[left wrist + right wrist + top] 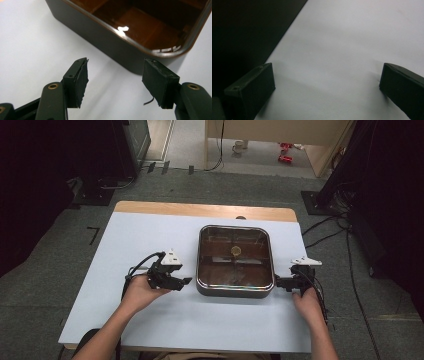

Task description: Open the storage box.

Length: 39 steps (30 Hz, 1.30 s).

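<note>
- The square dark tray point(235, 261) sits at the middle of the worktop point(150, 235); its glossy inside reflects light, so its contents are hard to make out.
- The left hand-held gripper point(186, 281), just left of the tray, has its jaws spread around nothing.
- The right hand-held gripper point(278, 282), at the tray's right side, is spread wide, empty, its tips partly cut off.

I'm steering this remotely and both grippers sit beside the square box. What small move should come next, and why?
Probably ease the left gripper toward the box near its corner. Its jaws stand open with nothing between them, short of the dark wall, while the right gripper already sits by the opposite side, also open. Both seem needed for a balanced grip.
</note>
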{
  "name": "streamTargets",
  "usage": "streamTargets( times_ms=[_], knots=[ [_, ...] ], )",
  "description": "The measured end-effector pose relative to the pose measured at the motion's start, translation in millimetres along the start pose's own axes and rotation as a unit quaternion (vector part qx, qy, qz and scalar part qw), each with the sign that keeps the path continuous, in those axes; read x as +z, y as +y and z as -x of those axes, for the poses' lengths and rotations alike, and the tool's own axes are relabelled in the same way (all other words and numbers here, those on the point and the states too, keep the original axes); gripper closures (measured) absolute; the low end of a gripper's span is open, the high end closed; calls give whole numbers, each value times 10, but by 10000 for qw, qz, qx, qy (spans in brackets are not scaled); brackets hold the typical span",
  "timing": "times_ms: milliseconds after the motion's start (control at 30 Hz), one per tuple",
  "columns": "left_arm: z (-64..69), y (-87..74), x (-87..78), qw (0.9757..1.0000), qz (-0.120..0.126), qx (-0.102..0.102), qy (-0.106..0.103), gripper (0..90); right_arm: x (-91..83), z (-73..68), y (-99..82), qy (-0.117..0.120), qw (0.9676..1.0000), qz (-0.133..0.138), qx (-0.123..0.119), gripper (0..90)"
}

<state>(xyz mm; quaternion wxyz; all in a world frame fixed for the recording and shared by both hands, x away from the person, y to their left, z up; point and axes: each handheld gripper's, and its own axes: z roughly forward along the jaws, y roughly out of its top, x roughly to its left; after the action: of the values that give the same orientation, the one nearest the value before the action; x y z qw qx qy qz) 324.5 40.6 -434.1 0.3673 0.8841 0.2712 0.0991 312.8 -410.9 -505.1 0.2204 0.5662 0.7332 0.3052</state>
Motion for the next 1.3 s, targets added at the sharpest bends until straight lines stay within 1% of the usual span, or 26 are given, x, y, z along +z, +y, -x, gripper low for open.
streamTargets(
  times_ms=[100, 233, 300, 500, 567, 700, 733, 767, 900, 1000, 1067, 1133, 1233, 1267, 1300],
  knots=[
    [-11, 61, -35, 9999, 146, -17, 16, 380, 0, -2, 0, -2, 10000, -2, 6, 0],
    [-29, 162, -42, 9994, 250, -132, -184, 380, 0, -2, 0, -2, 10000, 0, 4, 0],
    [-26, 204, -40, 9993, 277, -126, -205, 377, 0, -2, -1, -3, 10000, 2, 2, 0],
    [-15, 351, 10, 9994, 214, 5, -260, 354, -2, -7, -2, -20, 10000, 14, -16, 0],
    [-13, 396, 28, 9994, 205, 9, -295, 354, -4, -13, -3, -42, 10000, 26, -31, 0],
    [6, 514, 57, 9992, 246, 80, -302, 354, -8, -21, -5, -78, 9999, 47, -71, 0],
    [6, 514, 57, 9992, 246, 80, -302, 354, -8, -21, -5, -78, 9999, 47, -71, 0],
    [16, 578, 68, 9990, 290, 85, -339, 354, -9, -25, -6, -89, 9999, 57, -84, 0],
    [25, 694, 104, 9986, 328, 148, -389, 355, -9, -26, -7, -90, 9999, 57, -80, 0],
    [25, 770, 157, 9984, 374, 140, -406, 360, -8, -20, -6, -74, 9999, 44, -71, 0],
    [21, 823, 197, 9984, 351, 140, -421, 362, -7, -18, -5, -64, 10000, 37, -61, 0],
    [21, 867, 237, 9982, 382, 97, -442, 367, -7, -17, -5, -61, 10000, 36, -63, 0],
    [19, 933, 298, 9980, 350, 45, -531, 371, -7, -18, -5, -56, 10000, 34, -51, 0],
    [19, 933, 298, 9980, 350, 45, -531, 374, -7, -18, -5, -56, 10000, 34, -51, 0],
    [19, 961, 333, 9980, 329, 1, -538, 374, -6, -18, -5, -58, 10000, 36, -48, 0]
  ],
)
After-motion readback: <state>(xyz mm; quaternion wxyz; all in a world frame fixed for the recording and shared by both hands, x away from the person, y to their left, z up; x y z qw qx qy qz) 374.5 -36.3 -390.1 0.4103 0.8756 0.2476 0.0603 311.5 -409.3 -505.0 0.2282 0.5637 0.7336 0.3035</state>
